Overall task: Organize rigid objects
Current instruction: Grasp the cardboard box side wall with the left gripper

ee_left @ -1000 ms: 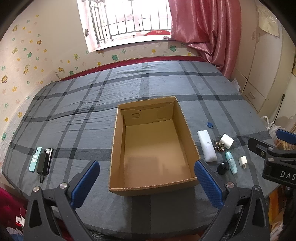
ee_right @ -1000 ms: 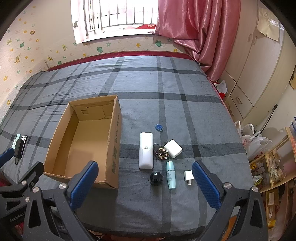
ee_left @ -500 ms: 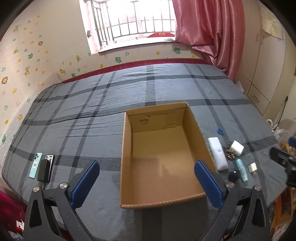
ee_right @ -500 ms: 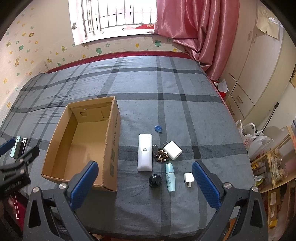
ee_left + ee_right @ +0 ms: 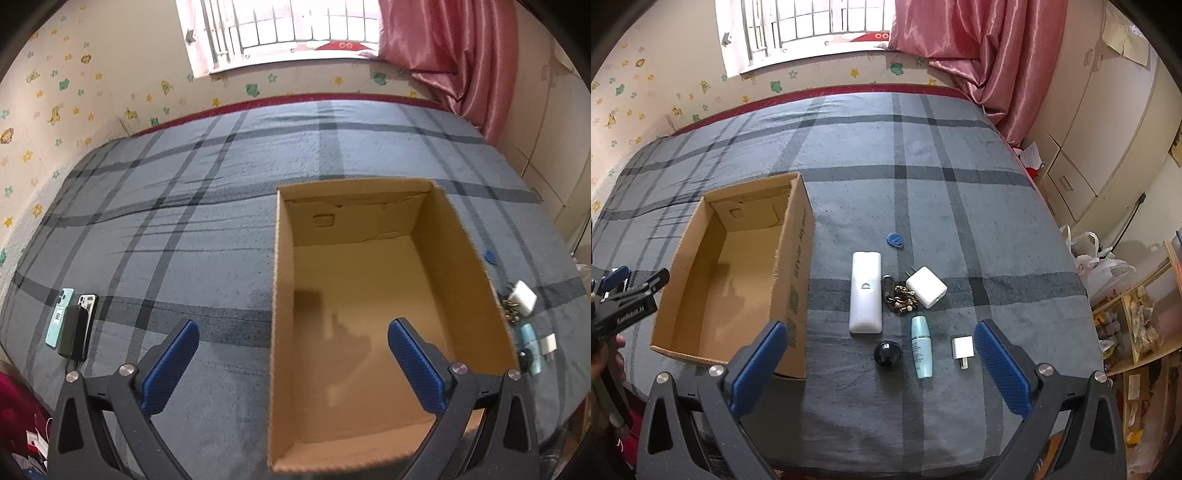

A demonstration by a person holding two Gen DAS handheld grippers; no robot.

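The right gripper (image 5: 879, 365) is spread wide and holds nothing, above a black round cap (image 5: 888, 354), a pale teal bottle (image 5: 921, 346) and a small white plug (image 5: 962, 348). Beyond lie a long white remote (image 5: 865, 291), keys (image 5: 900, 298) and a square charger (image 5: 926, 287). The left gripper (image 5: 293, 363) is also spread over the brown cardboard box (image 5: 461, 236).

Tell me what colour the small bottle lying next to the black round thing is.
The small bottle is pale teal, a lighter band toward its lower end; the right wrist view shows it best.
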